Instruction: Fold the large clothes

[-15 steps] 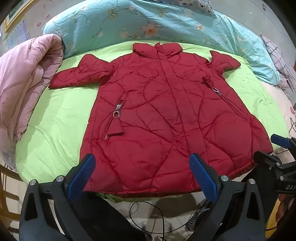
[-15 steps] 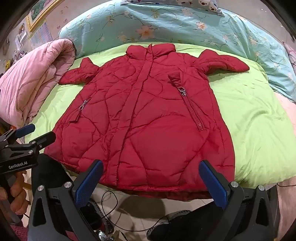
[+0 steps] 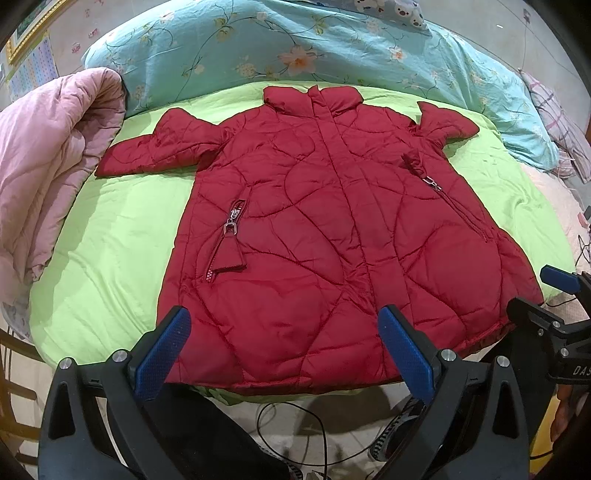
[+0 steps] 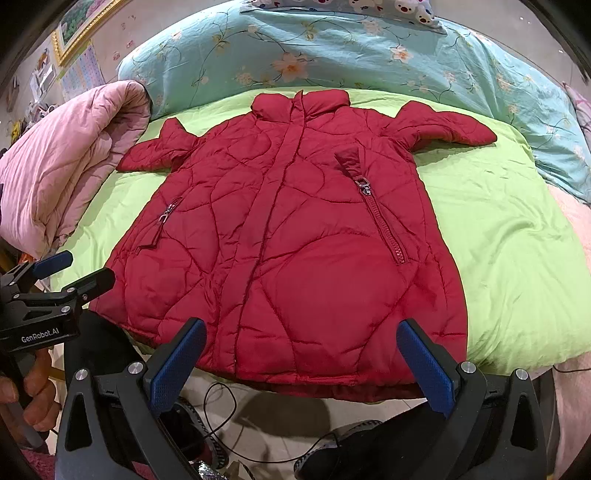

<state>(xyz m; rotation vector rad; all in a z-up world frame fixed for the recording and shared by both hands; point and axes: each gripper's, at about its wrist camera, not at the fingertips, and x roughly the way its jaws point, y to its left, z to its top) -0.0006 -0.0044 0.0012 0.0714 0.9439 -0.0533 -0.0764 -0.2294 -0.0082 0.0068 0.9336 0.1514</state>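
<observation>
Left wrist view shows the red coat [image 3: 325, 240] spread flat, front up, on a green sheet [image 3: 110, 240], collar toward the blue floral quilt [image 3: 295, 48] (a pink blanket [image 3: 48, 166] is bunched beside one sleeve). Left gripper [image 3: 284, 350] and right gripper [image 4: 301, 363] hover over the hem, jaws wide apart, holding nothing.

Bed [image 3: 110, 236] with lime green sheet. Turquoise floral duvet [image 3: 258, 48] bunched along far side, pink quilt [image 3: 48, 155] heaped at left. Gold-framed picture [image 4: 79, 27] on wall upper left. Pale tiled floor [image 4: 280, 413] below bed edge, black cables [image 3: 291, 428] on it. Warm indoor light.
</observation>
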